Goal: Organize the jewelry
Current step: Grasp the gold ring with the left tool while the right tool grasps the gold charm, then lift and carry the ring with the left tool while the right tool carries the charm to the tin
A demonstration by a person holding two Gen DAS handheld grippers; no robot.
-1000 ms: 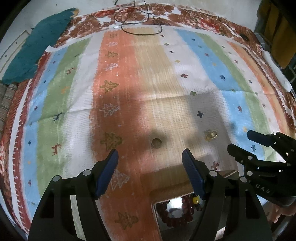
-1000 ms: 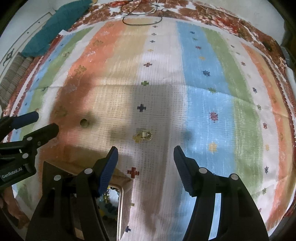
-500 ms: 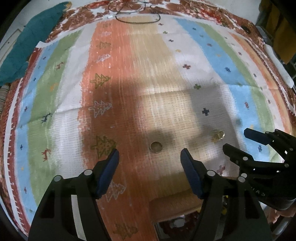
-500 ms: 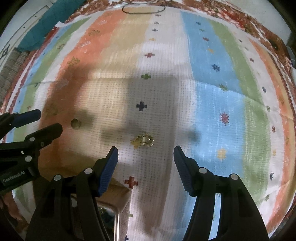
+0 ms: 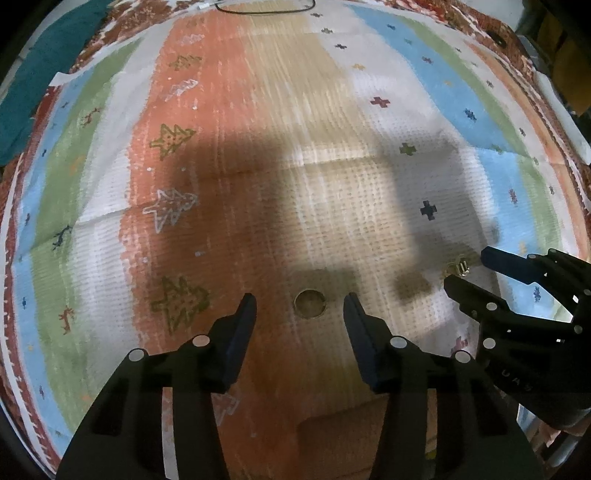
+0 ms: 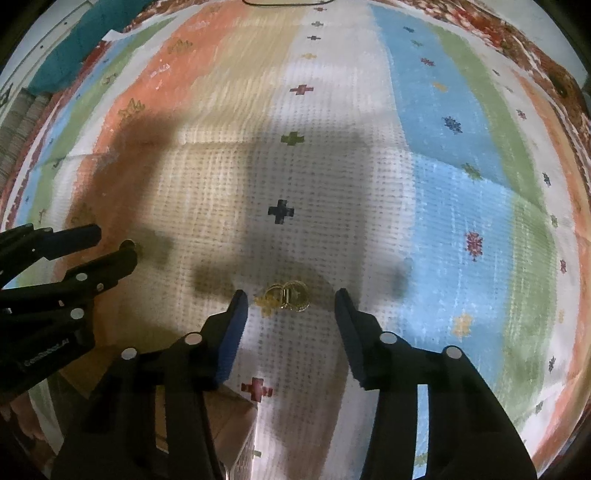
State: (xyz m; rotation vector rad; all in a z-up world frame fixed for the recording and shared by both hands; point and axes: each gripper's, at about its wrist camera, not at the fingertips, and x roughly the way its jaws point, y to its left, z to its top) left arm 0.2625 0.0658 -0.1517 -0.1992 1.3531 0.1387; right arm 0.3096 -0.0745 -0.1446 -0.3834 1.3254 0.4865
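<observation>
A gold ring (image 5: 309, 303) lies flat on the striped cloth (image 5: 258, 147). My left gripper (image 5: 300, 303) is open and empty, with its fingertips on either side of the ring, low over the cloth. A small pile of gold jewelry (image 6: 286, 294) lies between the open fingertips of my right gripper (image 6: 288, 300), which is empty. The pile also shows in the left wrist view (image 5: 458, 266) beside the right gripper (image 5: 467, 271). The ring shows in the right wrist view (image 6: 128, 244) behind the left gripper (image 6: 114, 242).
A brown box edge (image 5: 343, 435) sits just behind the left gripper, and shows in the right wrist view (image 6: 229, 417). A teal cloth (image 5: 33, 74) lies at the far left. A black cable (image 5: 266, 9) loops at the far edge of the cloth.
Both grippers moved forward and down toward the cloth. The ring now sits between the left fingertips and the gold pile between the right fingertips. The box has slid almost out of view.
</observation>
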